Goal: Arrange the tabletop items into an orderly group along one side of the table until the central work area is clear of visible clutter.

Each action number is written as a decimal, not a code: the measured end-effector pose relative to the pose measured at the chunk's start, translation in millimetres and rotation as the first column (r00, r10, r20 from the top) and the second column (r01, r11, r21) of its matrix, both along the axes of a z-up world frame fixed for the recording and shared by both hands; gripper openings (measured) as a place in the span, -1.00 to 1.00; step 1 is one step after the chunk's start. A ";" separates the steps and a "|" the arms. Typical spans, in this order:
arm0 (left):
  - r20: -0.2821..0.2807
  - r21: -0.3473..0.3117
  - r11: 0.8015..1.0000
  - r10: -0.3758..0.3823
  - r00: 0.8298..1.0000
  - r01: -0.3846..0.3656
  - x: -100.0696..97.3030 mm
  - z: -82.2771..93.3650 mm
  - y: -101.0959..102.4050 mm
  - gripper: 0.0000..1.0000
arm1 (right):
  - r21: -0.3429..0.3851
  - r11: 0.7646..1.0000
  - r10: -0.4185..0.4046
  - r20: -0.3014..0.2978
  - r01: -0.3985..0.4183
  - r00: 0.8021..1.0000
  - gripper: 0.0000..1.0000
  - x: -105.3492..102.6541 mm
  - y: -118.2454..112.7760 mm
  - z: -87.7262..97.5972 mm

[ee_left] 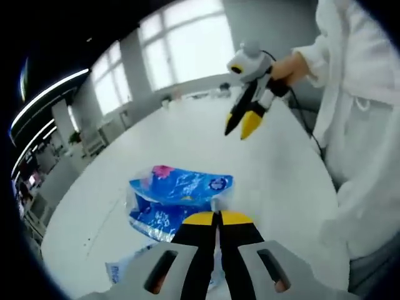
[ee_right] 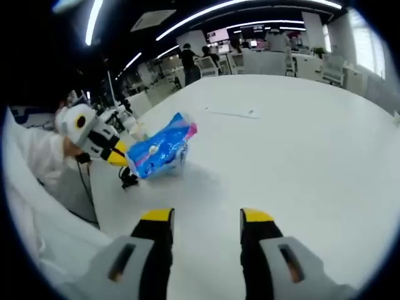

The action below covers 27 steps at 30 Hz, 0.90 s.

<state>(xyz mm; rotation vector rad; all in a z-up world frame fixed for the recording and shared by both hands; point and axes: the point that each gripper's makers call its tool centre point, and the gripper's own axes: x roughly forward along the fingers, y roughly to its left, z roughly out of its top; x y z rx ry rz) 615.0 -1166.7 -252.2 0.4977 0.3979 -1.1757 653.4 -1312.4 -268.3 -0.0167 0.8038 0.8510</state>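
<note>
White table (ee_right: 300, 137), blue packet (ee_left: 178, 197), writing unreadable.

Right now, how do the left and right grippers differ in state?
The left gripper is shut on the blue packet; the right gripper is open and holds nothing. The left is at the packet, the right hangs above the bare white table. Both have yellow-tipped black jaws.

Wide white tabletop (ee_right: 300, 125), round-edged, bare surface glossy. Large paned windows (ee_left: 181, 47) behind it — bright daylight, washed out. Long strip lights (ee_right: 206, 12) run across a dark ceiling. Open-plan office beyond — desks, chairs (ee_right: 334, 67), screens (ee_right: 219, 35), people standing far off (ee_right: 187, 57).
</note>
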 end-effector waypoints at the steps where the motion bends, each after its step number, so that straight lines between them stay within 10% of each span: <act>1: 0.002 0.004 1.000 -0.012 1.000 0.012 -3.0 0.5 -0.4 -1.00 | 0.003 1.000 0.005 0.000 -0.005 1.000 -0.20 0.3 1.4 0.7; 16: 0.023 0.068 0.970 -0.237 0.971 0.235 -51.8 5.9 -16.1 -1.00 | 0.082 0.987 0.129 0.071 -0.135 0.989 -0.24 13.8 37.9 32.6; 27: -0.002 0.107 0.933 -0.346 0.938 0.344 -80.3 5.2 -22.4 -1.00 | 0.055 0.942 0.321 0.144 -0.332 0.936 -0.31 -6.1 75.3 38.5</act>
